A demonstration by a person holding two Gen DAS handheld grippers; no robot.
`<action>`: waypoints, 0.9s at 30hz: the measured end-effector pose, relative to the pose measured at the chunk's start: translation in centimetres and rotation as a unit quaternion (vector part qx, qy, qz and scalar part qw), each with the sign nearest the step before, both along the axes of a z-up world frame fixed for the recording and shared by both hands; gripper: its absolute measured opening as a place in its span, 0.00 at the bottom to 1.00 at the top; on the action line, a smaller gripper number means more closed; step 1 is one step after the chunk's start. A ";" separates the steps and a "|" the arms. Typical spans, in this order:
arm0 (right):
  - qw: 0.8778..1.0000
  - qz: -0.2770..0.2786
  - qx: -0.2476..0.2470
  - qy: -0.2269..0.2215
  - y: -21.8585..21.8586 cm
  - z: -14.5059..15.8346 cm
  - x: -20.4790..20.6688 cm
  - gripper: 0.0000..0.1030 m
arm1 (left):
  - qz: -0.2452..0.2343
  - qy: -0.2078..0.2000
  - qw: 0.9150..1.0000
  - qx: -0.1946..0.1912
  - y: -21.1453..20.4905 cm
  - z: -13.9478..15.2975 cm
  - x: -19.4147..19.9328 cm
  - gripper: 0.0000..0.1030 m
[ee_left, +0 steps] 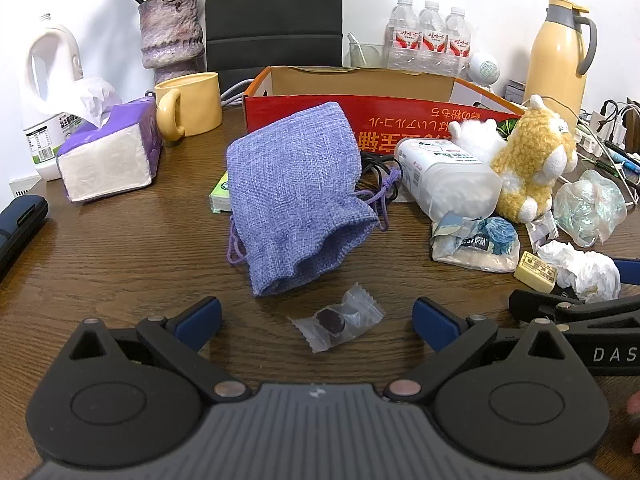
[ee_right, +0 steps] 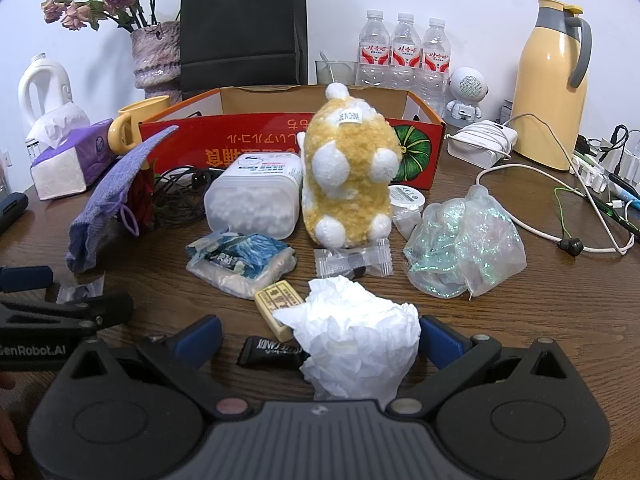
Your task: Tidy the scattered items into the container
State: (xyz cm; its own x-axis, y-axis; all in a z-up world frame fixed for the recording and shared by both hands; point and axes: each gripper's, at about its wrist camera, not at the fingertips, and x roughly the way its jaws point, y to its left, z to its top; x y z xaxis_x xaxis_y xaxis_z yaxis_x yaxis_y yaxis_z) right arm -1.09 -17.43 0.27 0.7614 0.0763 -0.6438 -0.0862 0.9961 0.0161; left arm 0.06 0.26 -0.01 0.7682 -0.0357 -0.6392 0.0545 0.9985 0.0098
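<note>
Left tool (ee_left: pixel 316 322) released, jaws wide, straddling clear-wrapped dark candy (ee_left: pixel 336 322) on brown wooden worktop (ee_left: pixel 120 264). Right tool (ee_right: pixel 320 340) released, crumpled white tissue (ee_right: pixel 356 336) between fingers.

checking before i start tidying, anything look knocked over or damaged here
The plush toy lies tipped against the red box, feet towards the camera. The snack packet beside it is torn open. A crumpled tissue sits between the right gripper's open jaws. Nothing looks spilled.
</note>
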 end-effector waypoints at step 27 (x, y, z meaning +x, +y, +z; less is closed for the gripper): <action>1.000 0.002 -0.001 0.000 0.0 0.0 0.0 1.00 | -0.011 0.000 1.000 0.001 0.0 0.0 0.0 1.00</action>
